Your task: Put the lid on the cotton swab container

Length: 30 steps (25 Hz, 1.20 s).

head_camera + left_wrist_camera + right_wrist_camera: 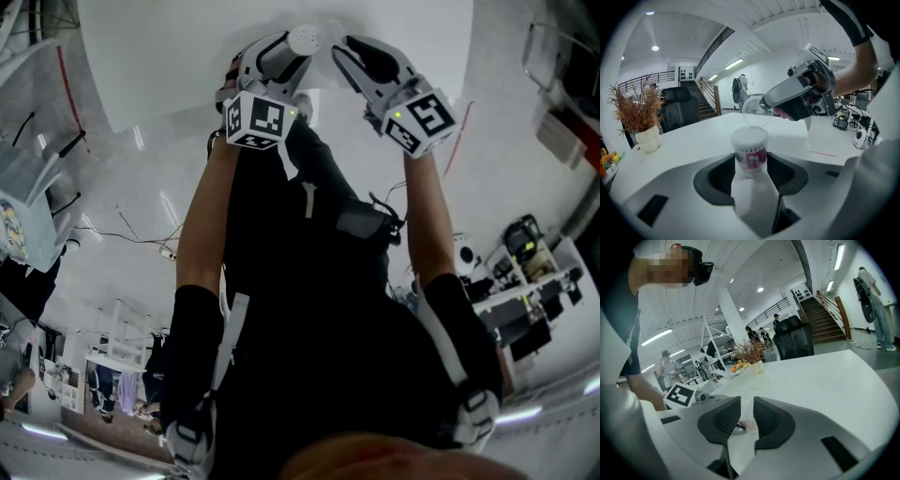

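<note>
My left gripper (298, 47) is shut on the cotton swab container (749, 150), a small clear tub with a pink label. It stands upright and its open top is packed with white swab tips (306, 39). Just beyond and slightly above it hangs the clear round lid (757, 113), pinched at its edge by my right gripper (762, 103), which comes in from the right. In the right gripper view the jaws of my right gripper (746, 416) stand close together with only a narrow gap. A pink-striped scrap (750, 425) shows low in that gap. The lid is apart from the container.
Both grippers hover over a white table (689, 140). A white vase of dried plants (647, 136) stands at its far left, with a black chair (680, 107) behind it. The left gripper's marker cube (678, 396) sits left of the right jaws. People stand far back.
</note>
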Motion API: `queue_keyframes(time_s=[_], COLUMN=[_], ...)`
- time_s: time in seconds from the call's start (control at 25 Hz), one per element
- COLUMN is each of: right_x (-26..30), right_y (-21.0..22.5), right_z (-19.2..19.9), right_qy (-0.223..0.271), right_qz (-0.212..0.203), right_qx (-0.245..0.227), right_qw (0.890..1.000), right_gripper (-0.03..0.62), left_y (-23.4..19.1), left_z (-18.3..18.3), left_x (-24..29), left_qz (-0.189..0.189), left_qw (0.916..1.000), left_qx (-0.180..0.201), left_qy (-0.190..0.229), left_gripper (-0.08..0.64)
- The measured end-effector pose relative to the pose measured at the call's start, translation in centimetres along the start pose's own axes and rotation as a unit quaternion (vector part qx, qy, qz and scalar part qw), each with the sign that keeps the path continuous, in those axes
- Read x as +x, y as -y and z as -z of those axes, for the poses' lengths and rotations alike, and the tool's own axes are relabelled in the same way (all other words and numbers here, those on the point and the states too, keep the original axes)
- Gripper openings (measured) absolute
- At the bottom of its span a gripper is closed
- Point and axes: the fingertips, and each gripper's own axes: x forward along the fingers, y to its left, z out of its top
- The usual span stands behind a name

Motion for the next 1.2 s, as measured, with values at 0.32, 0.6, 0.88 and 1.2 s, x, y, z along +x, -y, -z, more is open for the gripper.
queue_keyframes(time_s=[0.32,0.6,0.88,1.2], right_x=[0.5,0.7,1.3,2.2], right_y=[-0.8,-1.6,-3.0,-4.0], right_z=[-0.2,-0.5,-0.3,0.0], right_qy=[-0.018,-0.035,-0.047,-0.079], right_qz=[-0.017,-0.023,-0.054,-0.063], right_qx=[-0.029,-0.080,-0.084,-0.073], right_qw=[0.999,0.996,0.994,0.992], right_gripper=[0.083,0.084,0.084,0.084], left_y=[0.2,0.2,0.4,0.5], left_z=[-0.1,-0.4,-0.5,-0.8], left_x=[0.1,0.0,0.0,-0.1], left_qz=[0.001,0.003,0.003,0.005], left_qw=[1.0000,1.0000,1.0000,0.9999], left_qx=[-0.004,-0.003,-0.001,-0.001], left_qy=[0.003,0.005,0.005,0.010], left_gripper=[0.215,0.213,0.213,0.213])
